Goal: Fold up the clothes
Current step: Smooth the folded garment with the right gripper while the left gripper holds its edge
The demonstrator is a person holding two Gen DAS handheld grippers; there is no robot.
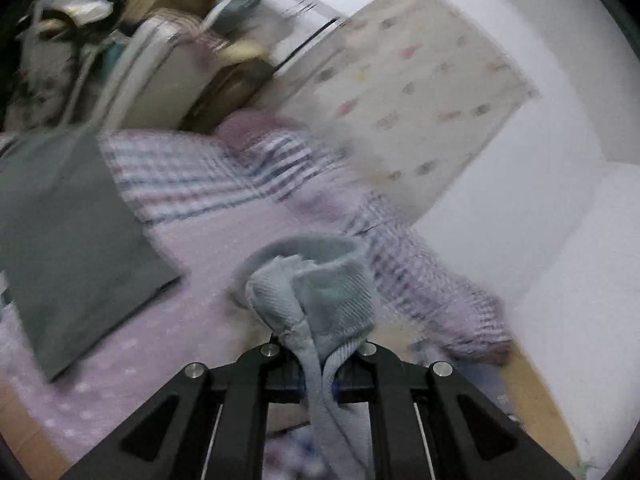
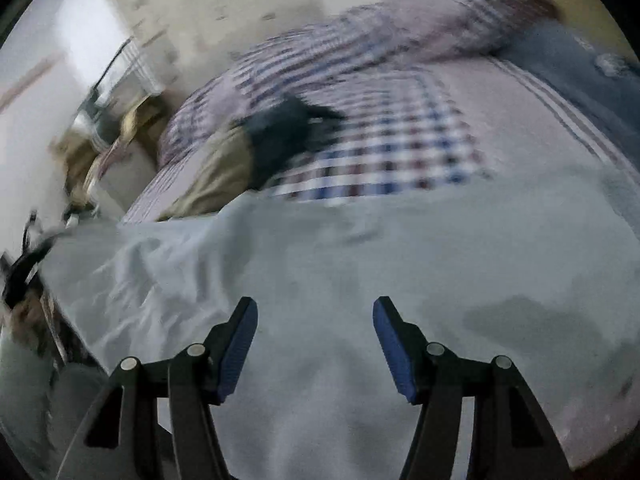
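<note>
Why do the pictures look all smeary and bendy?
Left wrist view: the room, the plaid bedding and the grey folded cloth are smeared by motion; the light blue ribbed garment in the left tool is sharper. Right wrist view: the checked blanket streaks, the right tool stays crisp. Both bend at the edges from the fisheye lens.

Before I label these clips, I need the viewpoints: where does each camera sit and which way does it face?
Left wrist: sits behind the left gripper, looking along the bed; black fingers shut on a light blue-grey ribbed knit garment, dark grey folded cloth beside.
Right wrist: sits behind the open right gripper, above a pale blue-grey spread cloth.
Shared: the pink plaid bedding.
</note>
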